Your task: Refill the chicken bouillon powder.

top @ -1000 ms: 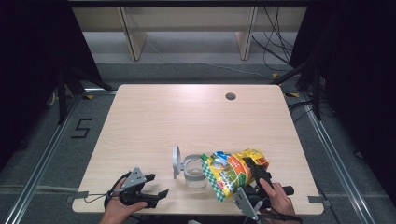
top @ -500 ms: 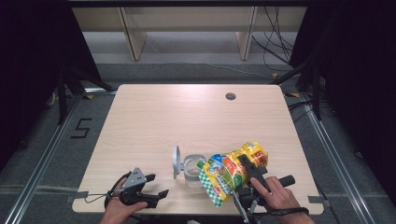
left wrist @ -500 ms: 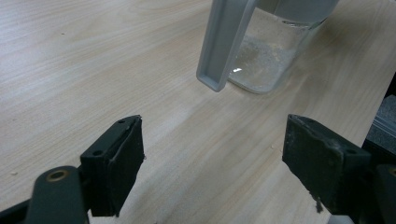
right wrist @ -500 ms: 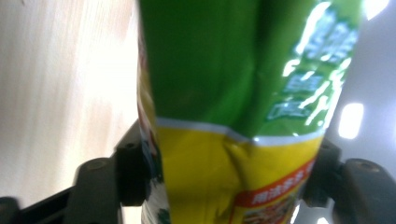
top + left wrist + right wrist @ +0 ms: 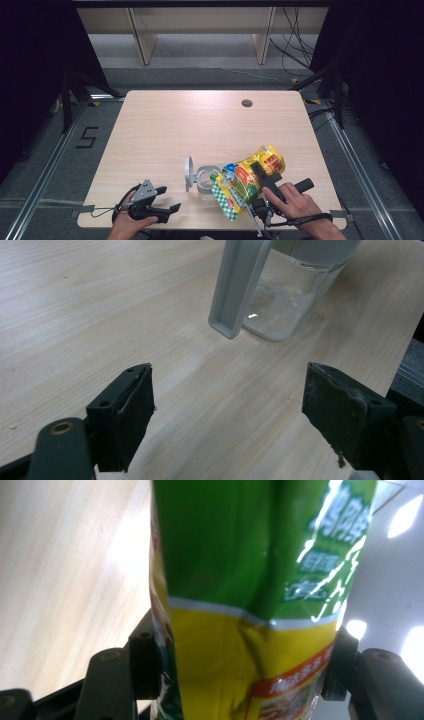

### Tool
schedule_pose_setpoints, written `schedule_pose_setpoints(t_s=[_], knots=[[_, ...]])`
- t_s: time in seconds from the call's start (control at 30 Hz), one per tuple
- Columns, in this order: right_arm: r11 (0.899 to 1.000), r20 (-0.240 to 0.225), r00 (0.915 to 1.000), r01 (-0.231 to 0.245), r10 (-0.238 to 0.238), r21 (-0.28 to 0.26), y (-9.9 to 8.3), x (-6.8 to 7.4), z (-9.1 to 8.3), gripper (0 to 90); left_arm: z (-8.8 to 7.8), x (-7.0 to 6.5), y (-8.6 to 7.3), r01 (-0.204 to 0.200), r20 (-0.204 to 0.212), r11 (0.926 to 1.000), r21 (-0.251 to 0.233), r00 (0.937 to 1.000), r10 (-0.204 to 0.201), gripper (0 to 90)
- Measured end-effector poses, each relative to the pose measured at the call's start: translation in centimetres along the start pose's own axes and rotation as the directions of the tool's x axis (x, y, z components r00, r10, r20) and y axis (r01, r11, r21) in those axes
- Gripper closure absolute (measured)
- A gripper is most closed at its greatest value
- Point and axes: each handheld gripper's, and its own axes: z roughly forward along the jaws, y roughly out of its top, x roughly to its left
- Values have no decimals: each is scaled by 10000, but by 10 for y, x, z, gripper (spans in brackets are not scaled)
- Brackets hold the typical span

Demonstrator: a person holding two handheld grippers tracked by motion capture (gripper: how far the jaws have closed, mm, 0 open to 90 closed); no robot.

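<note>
Wooden table (image 5: 165,130), pouch (image 5: 247,180) clamped in right tool (image 5: 260,172), tilted over jar (image 5: 206,179)

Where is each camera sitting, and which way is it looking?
High view: above the person's side, looking forward and down on the table; both hands, left gripper, right gripper holding the pouch.
Left gripper view: rides the left gripper, looking along its open jaws at the glass jar.
Right gripper view: rides the right gripper, looking along its jaws clamped on the pouch.
Shared: the high and left gripper views both show the jar; the high and right gripper views both show the pouch.
</note>
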Motion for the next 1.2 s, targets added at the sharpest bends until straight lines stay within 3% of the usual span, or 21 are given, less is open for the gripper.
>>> schedule_pose_setpoints(t_s=[0.03,0.1,0.17,0.3,0.37,0.4,0.47,0.5,0.6,0.63,0.67,0.73,0.77,0.8,0.83,0.87,0.93,1.1,1.13,1.17,1.2], knots=[[9999,-25,9999,-116,116,92,0,0,0,389,0,1,0,-77,-34,9999,75,10000,77,204],[9999,51,9999,141,-142,94,-1,-3,-1,389,1,0,0,126,28,9999,-96,9999,-126,204],[9979,52,9980,632,-633,145,-2,-8,-1,390,1,0,0,51,-2,10000,-46,10000,-51,204],[9950,-41,9950,994,-993,112,-3,-12,0,392,1,-1,0,55,138,9999,-111,9999,-53,205],[9942,-86,9944,1051,-1049,228,-3,-13,-1,393,1,-2,0,294,143,9995,-104,9995,-292,205],[9897,-1,9899,1421,-1421,149,-3,-16,0,395,0,0,0,51,35,10000,-14,10000,-51,205],[9918,-37,9921,1258,-1257,209,-1,-16,0,404,0,0,0,3,14,10000,28,10000,-3,205],[9872,-62,9874,1584,-1583,178,0,-19,-1,425,1,0,0,-41,44,10000,37,10000,41,205],[9852,-78,9852,1712,-1711,104,0,-21,-1,434,1,-1,0,-18,88,10000,14,10000,18,205],[9844,-46,9844,1758,-1757,78,0,-22,0,437,3,-2,-1,201,12,9996,-194,9998,-201,205],[9767,-62,9767,2145,-2145,20,0,-25,0,445,3,-2,-1,267,86,9995,-197,9996,-265,205],[9824,-24,9825,1865,-1865,53,0,-25,0,453,2,-1,0,70,68,9998,-196,10000,-69,205],[9750,29,9750,2221,-2221,-51,0,-27,0,457,2,-2,-1,118,72,9998,-172,9999,-117,205],[9823,-14,9823,1873,-1873,52,1,-25,-1,459,1,-2,-1,166,80,9998,-147,9998,-165,206],[9732,30,9732,2299,-2298,-87,1,-28,-1,461,1,-2,0,297,144,9995,-61,9995,-297,205],[9802,43,9802,1980,-1980,-24,1,-27,-2,464,1,-1,0,245,131,9997,-53,9996,-244,205],[9731,86,9732,2300,-2299,-121,1,-29,-2,467,2,-2,-1,92,47,9997,-225,9999,-91,206],[9779,157,9778,2092,-2091,-67,1,-29,-5,470,1,-1,0,34,110,10000,-66,9999,-34,206],[9731,199,9731,2300,-2296,-169,0,-31,-5,470,1,-1,0,98,89,10000,7,9999,-98,206],[9765,182,9764,2154,-2152,-99,0,-31,-7,470,1,-1,-1,192,94,9998,3,9998,-192,206],[9737,226,9735,2279,-2277,-56,0,-31,-8,470,1,-1,0,26,91,10000,-7,10000,-26,206]])
